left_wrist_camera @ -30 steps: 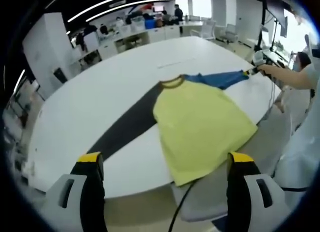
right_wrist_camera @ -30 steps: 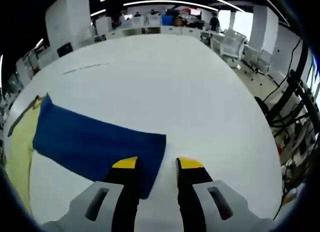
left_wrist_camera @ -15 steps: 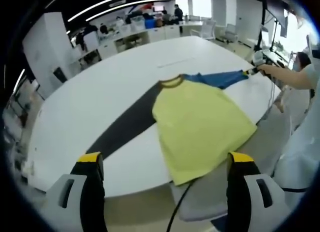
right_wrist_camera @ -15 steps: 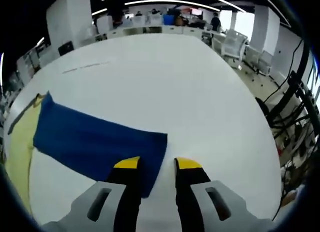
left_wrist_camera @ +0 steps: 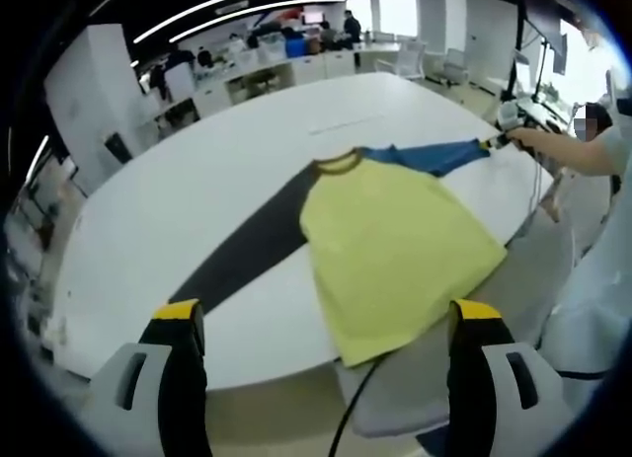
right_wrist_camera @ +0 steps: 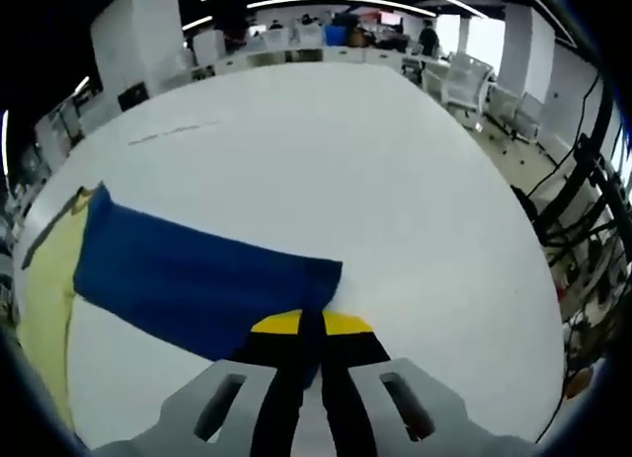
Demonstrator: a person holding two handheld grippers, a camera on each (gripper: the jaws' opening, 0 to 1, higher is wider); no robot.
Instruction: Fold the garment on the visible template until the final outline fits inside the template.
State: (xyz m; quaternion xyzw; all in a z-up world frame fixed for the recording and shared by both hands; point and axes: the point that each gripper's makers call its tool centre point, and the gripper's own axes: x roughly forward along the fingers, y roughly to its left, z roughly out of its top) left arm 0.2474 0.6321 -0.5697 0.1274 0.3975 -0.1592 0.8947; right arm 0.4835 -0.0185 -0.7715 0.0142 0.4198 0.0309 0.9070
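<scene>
garment (left_wrist_camera: 390,240) lies flat and unfolded on the white table (left_wrist_camera: 178,210), yellow body over the dark template (left_wrist_camera: 252,245), one blue sleeve (right_wrist_camera: 197,279) stretched out sideways. your right gripper (right_wrist_camera: 310,324) has its jaws pinched on that sleeve's cuff. your left gripper (left_wrist_camera: 326,324) hangs wide open off the table edge. no fold made yet, i'd say: every fold remains ahead.
</scene>
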